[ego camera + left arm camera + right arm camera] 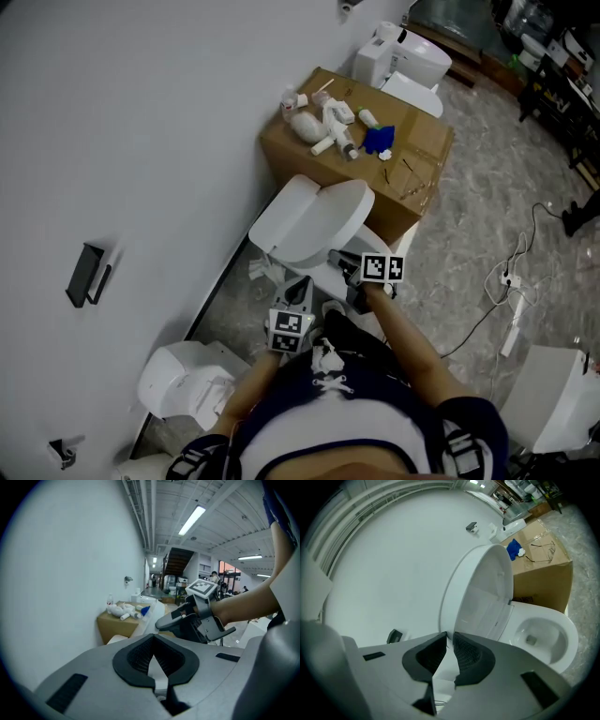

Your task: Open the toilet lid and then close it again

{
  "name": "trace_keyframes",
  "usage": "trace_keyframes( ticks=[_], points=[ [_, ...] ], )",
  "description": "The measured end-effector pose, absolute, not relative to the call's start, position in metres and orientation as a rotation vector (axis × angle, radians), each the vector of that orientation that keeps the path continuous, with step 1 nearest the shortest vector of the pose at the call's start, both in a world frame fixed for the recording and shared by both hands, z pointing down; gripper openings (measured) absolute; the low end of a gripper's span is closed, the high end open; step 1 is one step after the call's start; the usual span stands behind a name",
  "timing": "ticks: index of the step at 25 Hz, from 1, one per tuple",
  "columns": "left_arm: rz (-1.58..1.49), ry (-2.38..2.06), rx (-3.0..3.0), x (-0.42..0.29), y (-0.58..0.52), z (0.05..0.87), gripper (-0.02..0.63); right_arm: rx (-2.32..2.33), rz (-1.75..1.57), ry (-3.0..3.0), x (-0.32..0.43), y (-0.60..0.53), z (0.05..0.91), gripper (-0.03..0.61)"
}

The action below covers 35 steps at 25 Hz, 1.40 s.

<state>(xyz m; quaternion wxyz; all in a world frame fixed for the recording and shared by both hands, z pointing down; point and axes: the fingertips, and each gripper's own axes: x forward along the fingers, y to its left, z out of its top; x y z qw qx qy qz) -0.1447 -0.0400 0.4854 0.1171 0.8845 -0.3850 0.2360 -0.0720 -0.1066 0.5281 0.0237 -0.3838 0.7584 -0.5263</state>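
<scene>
A white toilet (pixel 314 225) stands against the wall at the middle of the head view. In the right gripper view its lid (pixel 480 590) stands upright against the wall and the bowl (pixel 543 637) lies uncovered to the right. My right gripper (pixel 449 634) is shut with nothing between its pads and hangs just in front of the lid's lower edge, apart from it. From above, the right gripper (pixel 345 260) sits at the toilet's near rim. My left gripper (pixel 153 638) is shut and empty, a little nearer the person, with the right gripper (pixel 194 618) ahead of it. Overhead, the left gripper (pixel 298 292) is below the toilet.
A cardboard box (pixel 417 155) beyond the toilet carries white bottles and a blue item (pixel 379 139). More white toilets stand at the far end (pixel 412 61), the near left (pixel 183 380) and the right (pixel 562 394). A cable with a power strip (pixel 511 281) lies on the floor.
</scene>
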Motion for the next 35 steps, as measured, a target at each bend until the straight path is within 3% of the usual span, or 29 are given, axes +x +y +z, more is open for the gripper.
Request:
trace_keyframes(
  ticks=[26,35],
  points=[
    [0.7,-1.007,2.59,-0.135,0.014,0.515,0.006,-1.341,-1.608,2.337,-0.041,-0.074,0.557,0.021],
    [0.686,-0.987,2.544,-0.08,0.019,0.525,0.005,-1.352,-1.71,2.468,-0.024,-0.049,0.581,0.034]
  ],
)
